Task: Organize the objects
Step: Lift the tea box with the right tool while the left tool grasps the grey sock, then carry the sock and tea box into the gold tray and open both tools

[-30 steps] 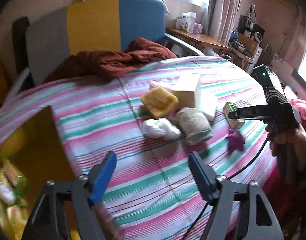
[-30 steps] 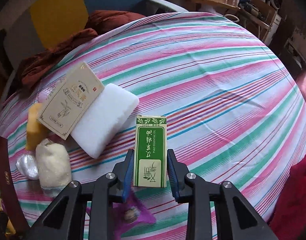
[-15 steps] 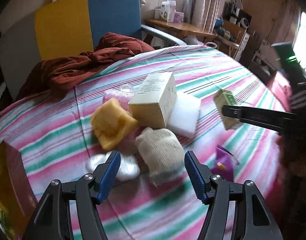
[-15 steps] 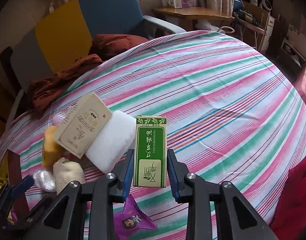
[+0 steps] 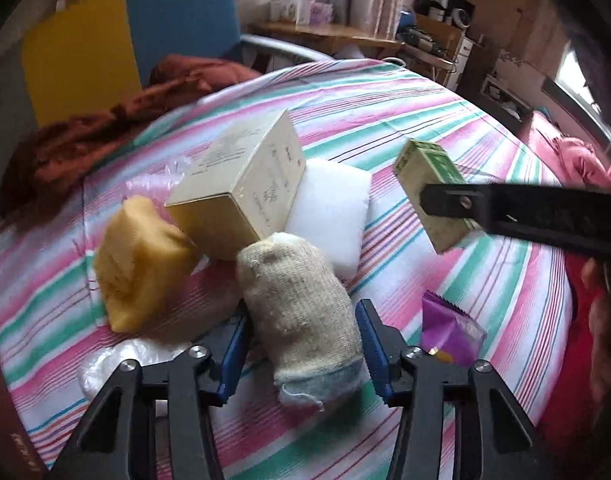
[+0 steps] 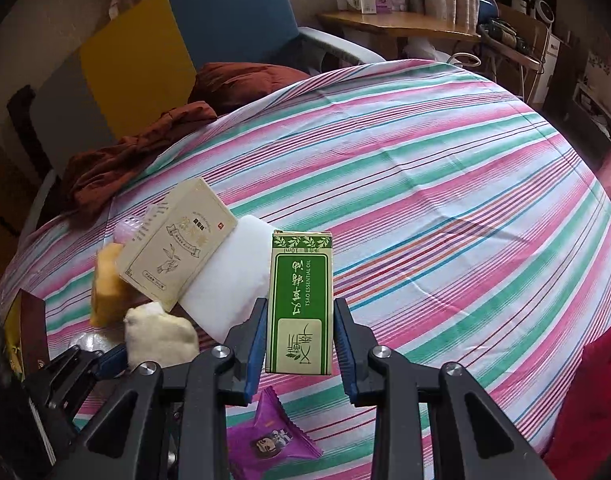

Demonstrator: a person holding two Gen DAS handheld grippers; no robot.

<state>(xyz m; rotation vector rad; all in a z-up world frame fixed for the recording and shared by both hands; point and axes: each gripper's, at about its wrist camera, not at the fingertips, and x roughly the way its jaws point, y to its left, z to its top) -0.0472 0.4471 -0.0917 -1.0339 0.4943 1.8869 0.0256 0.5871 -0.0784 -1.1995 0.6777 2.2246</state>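
Green-and-cream essential-oil box (image 6: 298,300) sits pinched between the blue pads of the right gripper (image 6: 299,344), lower centre of the right wrist view, label upside down, held off the striped bedsheet (image 6: 445,200). In the left wrist view the same box (image 5: 433,196) appears at right of frame, tilted, with one black finger of that gripper across it.

Left gripper (image 5: 301,348): jaws spread, one blue pad on each side of the knitted beige roll (image 5: 301,312), lower centre of frame. Contact between pads and roll cannot be confirmed; a narrow gap shows on the right side.

Cluster on the sheet, centre-left of the left wrist view:
- cream carton (image 5: 241,188), tilted, leaning on the white foam pad (image 5: 329,216) behind it
- yellow sponge block (image 5: 141,264), left of the roll, touching the carton's lower corner
- clear plastic wrap (image 5: 117,364), lower left, beside the left pad
- purple snack packet (image 5: 449,328), right of the roll, lying flat, apart from it

Dark red blanket (image 5: 105,132) bunched at upper left, against the yellow and blue headboard (image 5: 129,36). Dark brown box edge (image 5: 1,412) at the lower left margin.
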